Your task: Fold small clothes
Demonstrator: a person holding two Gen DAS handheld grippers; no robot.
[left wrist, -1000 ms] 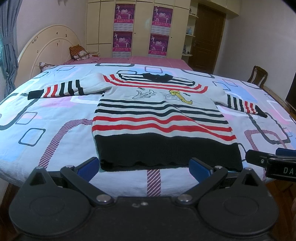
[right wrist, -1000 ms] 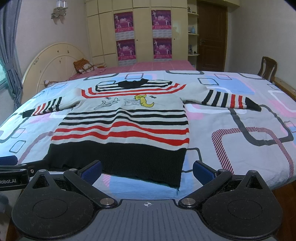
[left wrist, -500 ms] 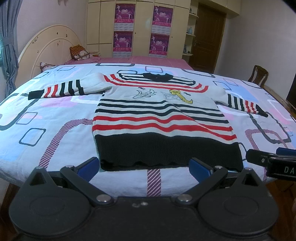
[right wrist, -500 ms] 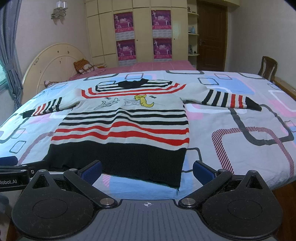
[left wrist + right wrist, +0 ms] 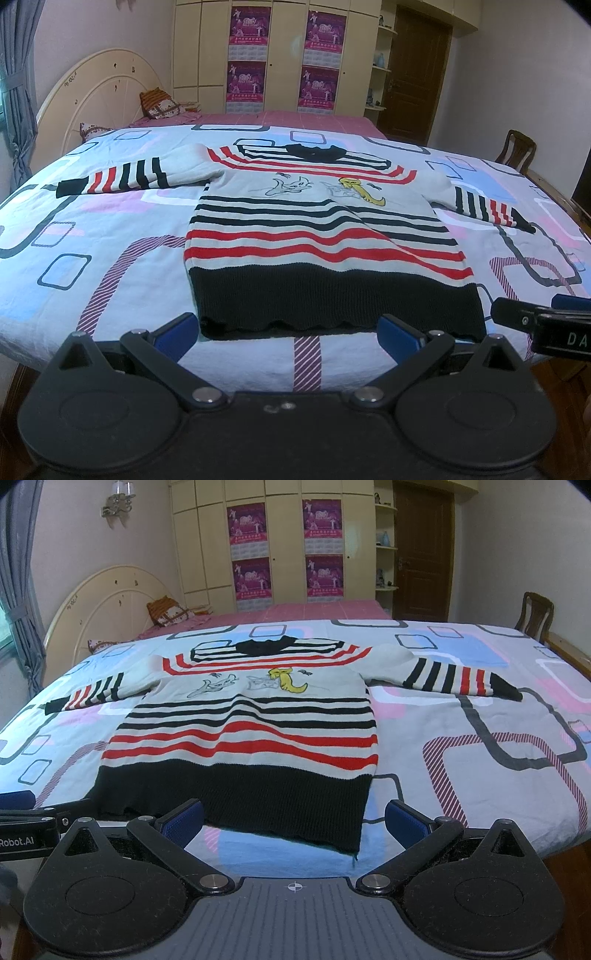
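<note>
A small striped sweater (image 5: 317, 236) lies flat, face up, on the bed, with both sleeves spread out and its black hem toward me. It also shows in the right wrist view (image 5: 255, 731). My left gripper (image 5: 288, 334) is open and empty, just short of the hem's left half. My right gripper (image 5: 293, 821) is open and empty, just short of the hem's right half. The right gripper shows at the right edge of the left wrist view (image 5: 543, 321). The left gripper shows at the left edge of the right wrist view (image 5: 33, 816).
The bed has a patterned cover (image 5: 92, 251) and a cream headboard (image 5: 92, 96) at the far left. A wooden chair (image 5: 535, 616) stands at the far right. Wardrobes and a door line the back wall. The bed's near edge lies just below the grippers.
</note>
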